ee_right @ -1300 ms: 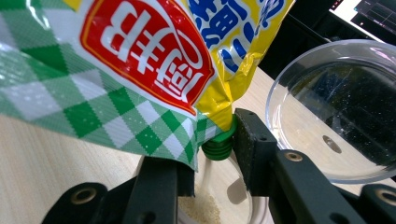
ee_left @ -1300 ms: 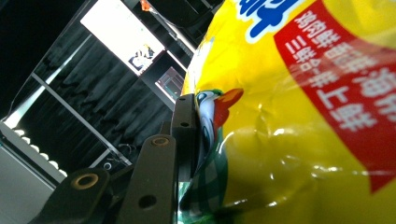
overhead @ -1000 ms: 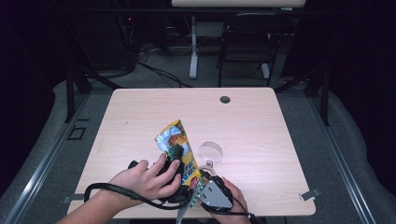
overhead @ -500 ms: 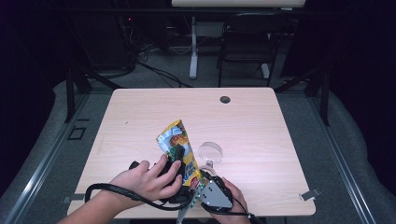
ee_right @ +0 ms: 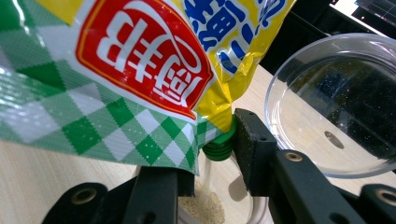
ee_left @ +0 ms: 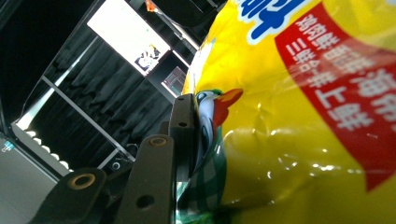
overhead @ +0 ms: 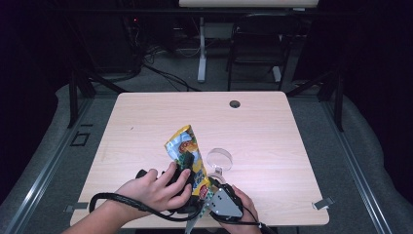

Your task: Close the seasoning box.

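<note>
1. Where the two hands meet at the near edge of the table [overhead: 146, 122], a yellow seasoning pouch [overhead: 187, 153] stands tilted above the wood, its upper end leaning away from the person and its lower end between the grippers.
2. Left gripper [overhead: 187, 163]: held in the left hand [overhead: 153, 192], with a black cable looping back along the forearm. In the left gripper view one black jaw presses flat against the pouch [ee_left: 299, 116] at the printed bird's head; the other jaw is hidden behind the foil. The jaws are clamped on the body of the pouch.
3. Right gripper [overhead: 214, 187]: held in the right hand [overhead: 243, 204] at the table's near edge, a grey plate on top. In the right gripper view its jaws stand on either side of the pouch's lower corner [ee_right: 140, 93], where a green screw cap [ee_right: 218, 142] sits against the inner face of the right jaw. The jaws are closed on this capped spout.
4. Clear round dish [overhead: 219, 158]: rests on the table just beside the pouch, on its right in the high view. In the right gripper view its rim [ee_right: 280, 79] lies close behind the jaw.
5. Pale granules [ee_right: 203, 205]: a small heap lies low between the right gripper's jaws, under the spout, in a clear vessel whose form cannot be told.
6. Round grommet hole [overhead: 234, 104]: near the far edge of the table, well apart from the work.
</note>
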Demonstrator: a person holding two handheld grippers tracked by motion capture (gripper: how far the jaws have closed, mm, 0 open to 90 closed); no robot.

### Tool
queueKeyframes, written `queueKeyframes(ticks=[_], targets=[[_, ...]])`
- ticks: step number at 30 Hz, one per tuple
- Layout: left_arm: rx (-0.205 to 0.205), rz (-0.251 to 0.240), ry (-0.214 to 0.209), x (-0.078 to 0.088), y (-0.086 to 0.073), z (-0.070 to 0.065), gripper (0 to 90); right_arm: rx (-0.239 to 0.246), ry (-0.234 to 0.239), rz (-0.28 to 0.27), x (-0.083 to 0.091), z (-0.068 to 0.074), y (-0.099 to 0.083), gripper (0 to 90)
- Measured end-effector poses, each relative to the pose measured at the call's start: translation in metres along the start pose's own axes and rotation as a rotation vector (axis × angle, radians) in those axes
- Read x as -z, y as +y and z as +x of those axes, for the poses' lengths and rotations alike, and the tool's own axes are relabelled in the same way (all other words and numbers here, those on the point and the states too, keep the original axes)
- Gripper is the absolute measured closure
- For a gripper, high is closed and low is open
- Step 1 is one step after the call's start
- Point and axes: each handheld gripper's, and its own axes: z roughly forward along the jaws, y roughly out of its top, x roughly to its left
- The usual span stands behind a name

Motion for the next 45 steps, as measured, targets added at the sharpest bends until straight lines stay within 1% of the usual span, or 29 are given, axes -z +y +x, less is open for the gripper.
queueKeyframes(ticks=[2,3,4,5,6,7,8,9,10,11,12,13,14,17,18,21,22,24,25,27,30,41,45], targets=[[-0.005,-0.007,0.005,-0.0004,0.0002,0.0002,72.5,-0.002,-0.002,-0.001,-0.0001,-0.0001,-0.0001,70.2],[0.013,-0.027,0.007,-0.0018,0.0000,-0.0011,72.5,0.005,-0.004,0.009,0.0007,-0.0008,0.0000,70.2],[0.041,-0.044,0.014,-0.0028,-0.0005,-0.0028,72.7,0.002,-0.005,0.007,0.0005,-0.0013,-0.0004,70.2],[0.063,-0.062,0.011,-0.0043,-0.0009,-0.0043,72.9,0.000,-0.007,0.004,0.0004,-0.0014,-0.0005,70.3],[0.077,-0.074,0.011,-0.0054,-0.0012,-0.0049,73.1,-0.001,-0.010,0.000,0.0003,-0.0016,-0.0006,70.3],[0.077,-0.074,0.011,-0.0054,-0.0012,-0.0049,73.2,-0.001,-0.010,0.000,0.0003,-0.0016,-0.0006,70.3],[0.117,-0.098,0.007,-0.0074,-0.0013,-0.0077,73.6,-0.009,-0.013,-0.003,0.0002,-0.0024,-0.0007,70.4],[0.117,-0.098,0.007,-0.0074,-0.0013,-0.0077,73.8,-0.009,-0.013,-0.003,0.0002,-0.0024,-0.0007,70.4],[0.057,-0.026,-0.007,-0.0026,-0.0017,-0.0046,73.9,-0.021,-0.012,-0.005,-0.0002,-0.0025,-0.0010,70.4],[0.057,-0.026,-0.007,-0.0026,-0.0017,-0.0046,74.0,-0.021,-0.012,-0.005,-0.0002,-0.0025,-0.0010,70.4],[0.021,0.005,-0.014,-0.0007,-0.0014,-0.0026,74.0,-0.021,-0.012,-0.002,-0.0002,-0.0024,-0.0012,70.4],[0.033,0.007,-0.018,-0.0004,-0.0018,-0.0038,74.1,-0.020,-0.014,0.001,-0.0002,-0.0024,-0.0012,70.4],[0.037,0.007,-0.020,-0.0004,-0.0020,-0.0039,74.1,-0.016,-0.013,0.003,-0.0002,-0.0028,-0.0013,70.4],[0.039,0.011,-0.024,-0.0002,-0.0023,-0.0042,74.2,-0.023,-0.014,0.001,-0.0001,-0.0028,-0.0012,70.4],[0.038,0.017,-0.028,-0.0002,-0.0025,-0.0038,74.2,-0.033,-0.015,-0.005,-0.0007,-0.0031,-0.0013,70.4],[0.042,0.016,-0.025,-0.0003,-0.0025,-0.0038,74.2,-0.034,-0.017,-0.002,-0.0004,-0.0039,-0.0013,70.4],[0.055,0.007,-0.028,-0.0007,-0.0026,-0.0037,74.2,-0.040,-0.019,-0.002,-0.0001,-0.0045,-0.0013,70.4],[0.053,0.009,-0.025,-0.0009,-0.0027,-0.0039,74.2,-0.041,-0.020,-0.002,0.0000,-0.0047,-0.0013,70.4],[0.051,0.014,-0.034,-0.0006,-0.0026,-0.0031,74.2,-0.043,-0.019,-0.001,0.0003,-0.0050,-0.0013,70.4],[0.061,0.006,-0.036,-0.0011,-0.0031,-0.0028,74.2,-0.048,-0.020,-0.001,0.0006,-0.0054,-0.0012,70.4],[0.056,0.011,-0.034,-0.0007,-0.0034,-0.0019,74.1,-0.049,-0.021,-0.005,0.0008,-0.0056,-0.0010,70.5],[0.061,0.009,-0.036,-0.0008,-0.0035,-0.0015,74.1,-0.058,-0.019,-0.007,0.0018,-0.0056,-0.0002,70.5],[0.070,0.004,-0.037,-0.0014,-0.0037,-0.0012,74.0,-0.066,-0.016,-0.011,0.0016,-0.0053,0.0000,70.5]])
